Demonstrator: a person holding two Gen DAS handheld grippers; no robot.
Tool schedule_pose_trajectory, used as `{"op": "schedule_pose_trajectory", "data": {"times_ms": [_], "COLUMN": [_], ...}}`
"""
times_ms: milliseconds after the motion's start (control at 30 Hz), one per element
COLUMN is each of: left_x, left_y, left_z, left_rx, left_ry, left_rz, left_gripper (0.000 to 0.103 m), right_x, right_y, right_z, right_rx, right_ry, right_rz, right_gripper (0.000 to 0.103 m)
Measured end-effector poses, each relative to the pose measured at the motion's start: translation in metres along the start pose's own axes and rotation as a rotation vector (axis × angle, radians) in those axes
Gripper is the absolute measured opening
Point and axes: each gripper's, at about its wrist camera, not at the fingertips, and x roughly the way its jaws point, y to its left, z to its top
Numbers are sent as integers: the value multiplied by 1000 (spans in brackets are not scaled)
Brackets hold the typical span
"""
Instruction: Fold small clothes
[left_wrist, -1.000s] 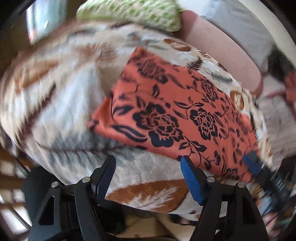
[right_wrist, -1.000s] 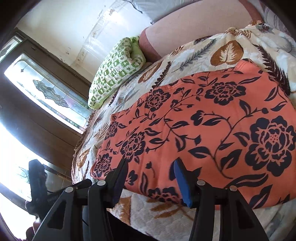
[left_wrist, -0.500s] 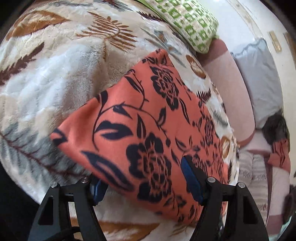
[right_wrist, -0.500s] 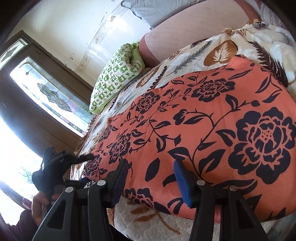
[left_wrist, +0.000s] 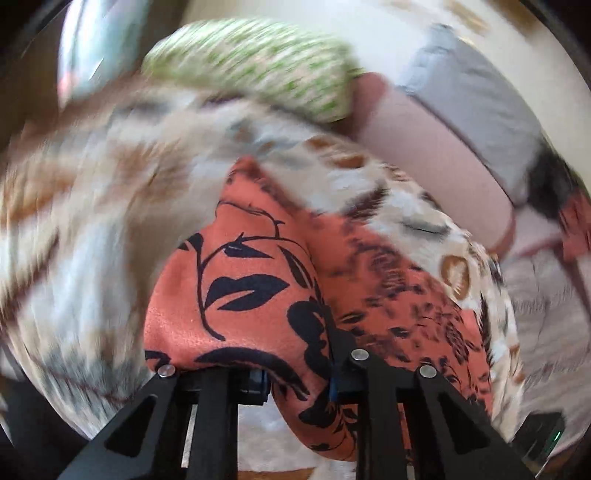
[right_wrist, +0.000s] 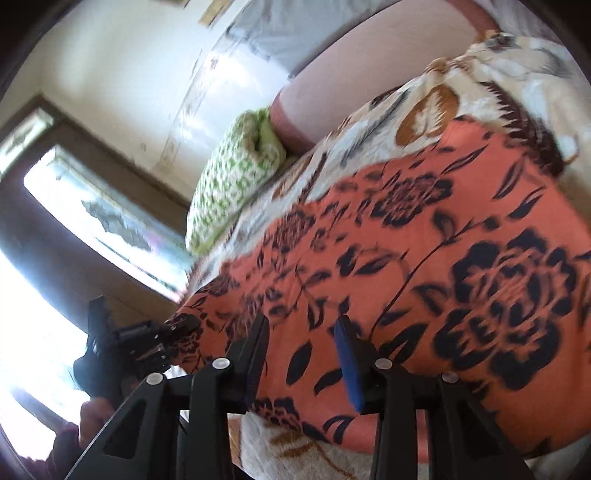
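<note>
In the left wrist view my left gripper (left_wrist: 295, 373) sat at the bottom centre of the frame with a corner of the orange floral cloth (left_wrist: 251, 295) bunched up between its fingers. The fabric draped over the fingertips and hid them, so the jaws looked drawn in narrow and clamped on that fold. From there the rest of the cloth ran toward the lower right of the frame, lying on the leaf-patterned blanket (left_wrist: 92, 229). Much of that view was smeared with blur. A green-and-white pillow (left_wrist: 255, 62) lay at the top centre, with a pink cushion (left_wrist: 436, 147) to its right.

In the right wrist view my right gripper (right_wrist: 306, 354) stood at the bottom centre, its jaws apart at a moderate width. The orange floral cloth (right_wrist: 424, 266) filled the centre and right of that frame, flat on the blanket (right_wrist: 461, 92), and its near edge lay between the two fingers without being pinched. At the lower left my left gripper (right_wrist: 155, 339) showed as a dark shape at the cloth's far corner. A window (right_wrist: 103, 214) filled the left side.
</note>
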Motion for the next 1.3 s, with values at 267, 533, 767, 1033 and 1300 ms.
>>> {"op": "schedule_pose_trajectory", "data": {"times_ms": [267,533,767,1033,1300], "left_x": [-24,45,-15,6,62], "left_y": [-145,-245,-186,-114,-119], "left_z": [-5,-89,-53,-26,-74], "left_rx": [380,590,530,499,575], "left_ry": [-51,275,154,64,233], "left_rz": [-101,-300,-459,-152,-62], "left_gripper": [21,52,84,84,83], "right_x": [-71,-151,-160,-100,-58], "right_y": [-25,-48,-43,-40,-31], "right_z": [34,56,62,54,53], "right_rx": [137,173,147,301,287], "right_ry": [-210,-363,-276,-68,4], "right_rz": [45,-77,-142,-54,-353], "right_gripper": [39,44,75,75,15]}}
